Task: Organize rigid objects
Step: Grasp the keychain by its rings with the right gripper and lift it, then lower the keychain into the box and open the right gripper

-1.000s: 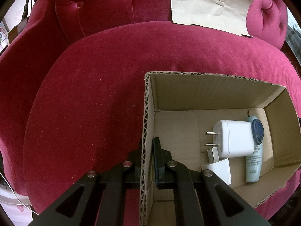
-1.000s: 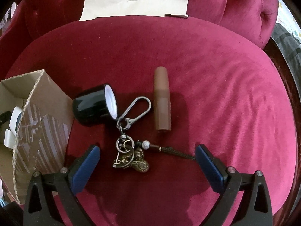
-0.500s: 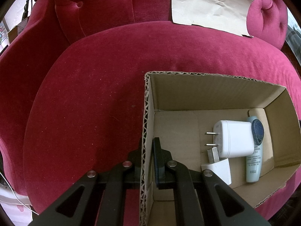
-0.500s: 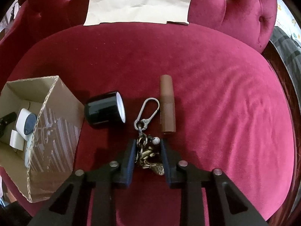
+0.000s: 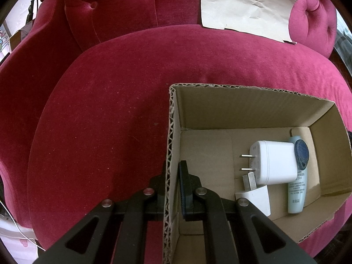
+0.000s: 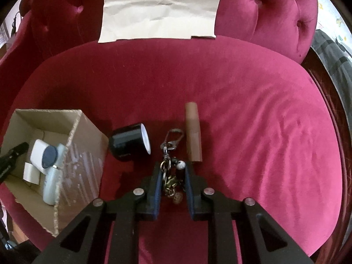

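Note:
My left gripper (image 5: 172,176) is shut on the left wall of an open cardboard box (image 5: 170,132) on the red velvet sofa seat. Inside lie a white charger (image 5: 275,164), a smaller white plug (image 5: 255,198) and a pale blue tube (image 5: 297,189) with a dark blue cap. My right gripper (image 6: 171,171) is shut on a brass keychain (image 6: 170,176); its carabiner (image 6: 173,137) hangs forward, lifted off the seat. A black cylinder with a white end (image 6: 129,140) and a brown tube (image 6: 193,132) lie on the seat beyond it. The box (image 6: 83,154) stands to the left.
A creased sheet of brown paper (image 6: 160,8) leans against the tufted sofa back, also in the left wrist view (image 5: 246,6). The seat cushion (image 6: 264,132) extends to the right of the objects. The left gripper's finger (image 6: 13,154) shows at the box's edge.
My right gripper closed on the keychain and has lifted it up and back from the seat. The left gripper and box have not moved.

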`<state>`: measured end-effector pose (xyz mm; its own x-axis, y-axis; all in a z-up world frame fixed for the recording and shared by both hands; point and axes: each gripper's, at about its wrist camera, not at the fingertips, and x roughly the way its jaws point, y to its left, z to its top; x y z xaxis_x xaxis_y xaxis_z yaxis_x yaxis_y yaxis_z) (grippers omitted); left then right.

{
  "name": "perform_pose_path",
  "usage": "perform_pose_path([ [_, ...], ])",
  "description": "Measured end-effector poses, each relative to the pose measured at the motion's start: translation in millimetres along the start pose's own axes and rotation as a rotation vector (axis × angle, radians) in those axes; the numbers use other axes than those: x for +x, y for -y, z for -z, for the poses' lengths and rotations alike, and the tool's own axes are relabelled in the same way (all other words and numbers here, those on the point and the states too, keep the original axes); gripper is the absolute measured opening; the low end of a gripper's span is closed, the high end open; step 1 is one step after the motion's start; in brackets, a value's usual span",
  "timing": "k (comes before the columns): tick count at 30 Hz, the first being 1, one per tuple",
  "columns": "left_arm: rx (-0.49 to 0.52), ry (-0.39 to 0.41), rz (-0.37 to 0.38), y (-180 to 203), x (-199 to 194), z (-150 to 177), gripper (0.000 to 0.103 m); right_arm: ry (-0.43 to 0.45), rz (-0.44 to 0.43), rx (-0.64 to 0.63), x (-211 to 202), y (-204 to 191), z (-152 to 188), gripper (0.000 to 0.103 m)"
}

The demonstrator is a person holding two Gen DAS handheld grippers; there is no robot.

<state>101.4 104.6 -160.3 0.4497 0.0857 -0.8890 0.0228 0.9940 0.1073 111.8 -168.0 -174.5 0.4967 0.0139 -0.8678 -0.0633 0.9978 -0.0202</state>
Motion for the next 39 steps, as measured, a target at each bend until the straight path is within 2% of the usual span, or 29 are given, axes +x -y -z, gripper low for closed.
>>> perform_pose_path([
  [16,0.0,0.0,0.0,-1,0,0,0.008,0.082,-0.023,-0.012,-51,-11,-10,0.019],
  [27,-0.001,0.0,0.0,-1,0,0,0.008,0.158,-0.047,-0.064,-80,-40,-23,0.019],
  [39,-0.001,0.0,0.0,-1,0,0,0.008,0.205,-0.118,-0.119,-99,-79,-32,0.019],
])
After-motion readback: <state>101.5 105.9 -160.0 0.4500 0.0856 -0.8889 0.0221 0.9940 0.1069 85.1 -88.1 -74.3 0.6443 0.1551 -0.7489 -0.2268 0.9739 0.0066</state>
